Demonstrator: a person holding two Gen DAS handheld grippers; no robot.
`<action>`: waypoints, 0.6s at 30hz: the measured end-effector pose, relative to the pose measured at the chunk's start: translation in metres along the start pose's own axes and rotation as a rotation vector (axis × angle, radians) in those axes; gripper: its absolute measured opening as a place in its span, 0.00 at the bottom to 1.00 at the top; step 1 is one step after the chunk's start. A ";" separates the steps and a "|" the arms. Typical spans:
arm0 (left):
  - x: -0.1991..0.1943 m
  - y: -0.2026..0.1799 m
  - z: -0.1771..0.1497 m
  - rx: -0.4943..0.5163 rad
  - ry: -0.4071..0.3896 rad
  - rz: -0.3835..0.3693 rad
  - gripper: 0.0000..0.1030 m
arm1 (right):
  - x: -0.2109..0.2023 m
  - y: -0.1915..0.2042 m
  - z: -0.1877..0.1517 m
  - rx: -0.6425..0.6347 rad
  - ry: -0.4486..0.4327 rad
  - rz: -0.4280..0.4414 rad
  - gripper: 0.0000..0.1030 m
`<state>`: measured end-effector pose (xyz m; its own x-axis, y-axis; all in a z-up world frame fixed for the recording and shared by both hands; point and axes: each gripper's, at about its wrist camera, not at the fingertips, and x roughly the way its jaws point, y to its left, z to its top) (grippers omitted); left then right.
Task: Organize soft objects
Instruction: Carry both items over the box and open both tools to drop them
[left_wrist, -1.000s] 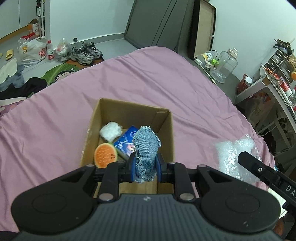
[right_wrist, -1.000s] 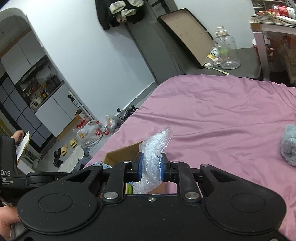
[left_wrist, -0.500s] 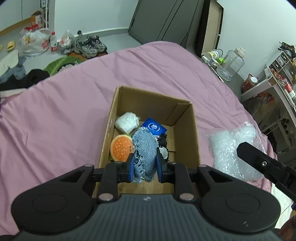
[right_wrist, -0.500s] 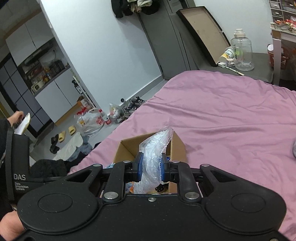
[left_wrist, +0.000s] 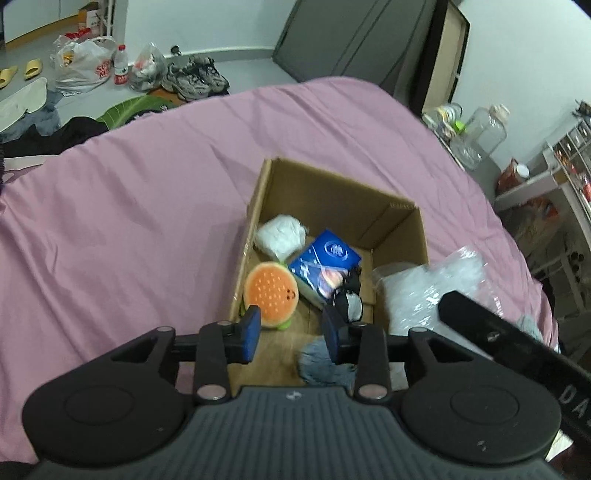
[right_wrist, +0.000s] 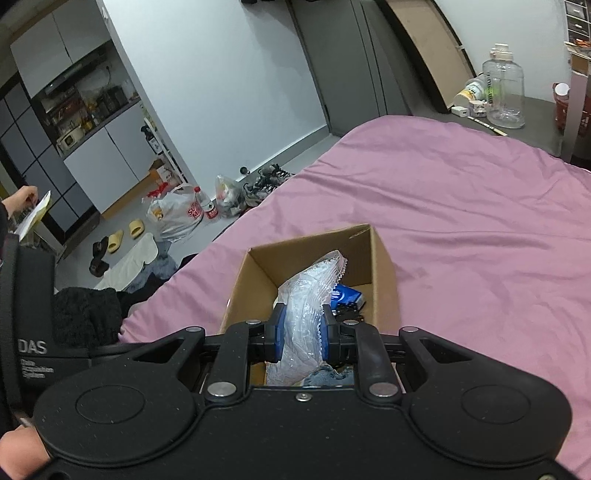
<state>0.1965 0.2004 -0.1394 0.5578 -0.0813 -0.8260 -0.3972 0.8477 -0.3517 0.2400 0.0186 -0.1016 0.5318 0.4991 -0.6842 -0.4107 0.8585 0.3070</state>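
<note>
Your left gripper (left_wrist: 290, 334): black body, blue pads, silver screws, ribbed grey top.
Your right gripper (right_wrist: 302, 332): black, blue pads, silver screws.
Marking: white "DAS" lettering.

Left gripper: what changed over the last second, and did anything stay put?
The left gripper opened and let go of the denim cloth, which dropped into the near end of the cardboard box. Both grippers moved in over the box. Unchanged: the right gripper stays shut on the clear plastic bag; the burger plush remains in the box.
</note>
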 end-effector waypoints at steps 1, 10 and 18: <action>0.000 0.000 0.001 -0.005 -0.006 -0.001 0.34 | 0.001 0.002 0.001 -0.002 0.000 0.006 0.18; -0.007 0.005 0.005 -0.031 -0.048 0.009 0.42 | -0.001 -0.004 0.004 0.027 0.020 0.011 0.29; -0.013 -0.017 0.005 0.041 -0.072 0.029 0.46 | -0.036 -0.048 0.011 0.046 -0.034 -0.063 0.37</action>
<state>0.1994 0.1900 -0.1210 0.5984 -0.0198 -0.8009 -0.3846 0.8698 -0.3089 0.2486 -0.0399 -0.0844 0.5812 0.4467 -0.6802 -0.3416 0.8926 0.2943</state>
